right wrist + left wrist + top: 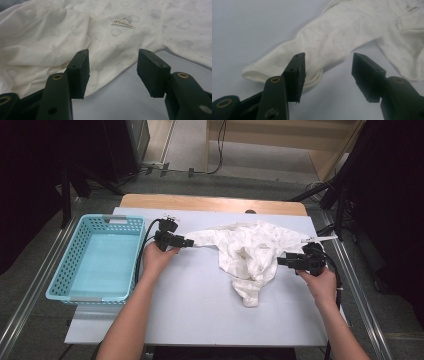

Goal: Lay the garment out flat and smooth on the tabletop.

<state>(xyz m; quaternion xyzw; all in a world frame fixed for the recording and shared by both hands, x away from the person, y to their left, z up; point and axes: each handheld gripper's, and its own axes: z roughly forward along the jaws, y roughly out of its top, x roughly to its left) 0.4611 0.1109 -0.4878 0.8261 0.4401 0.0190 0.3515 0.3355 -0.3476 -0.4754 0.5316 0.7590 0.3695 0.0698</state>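
Lying crumpled on the pale sheet of the table (pixel 200 310), right of centre, is a white garment (pixel 252 252) with a faint printed pattern; one sleeve (pixel 205 238) stretches out toward the person's left. A turquoise basket (pixel 75 265) stands at the table's left edge, well apart from the cloth.

Left gripper (pixel 190 242): held level at the tip of that sleeve. In the left gripper view its jaws stand partly open, the sleeve cuff (pixel 312 78) just past one pad and reaching into the gap; nothing is pinched between them.

Right gripper (pixel 280 261): at the garment's right side, pointing inward. In the right gripper view its jaws stand partly open over the hem edge (pixel 117 72), with bare sheet between the pads; a small label (pixel 121 23) shows farther up the cloth. No hold on the fabric.
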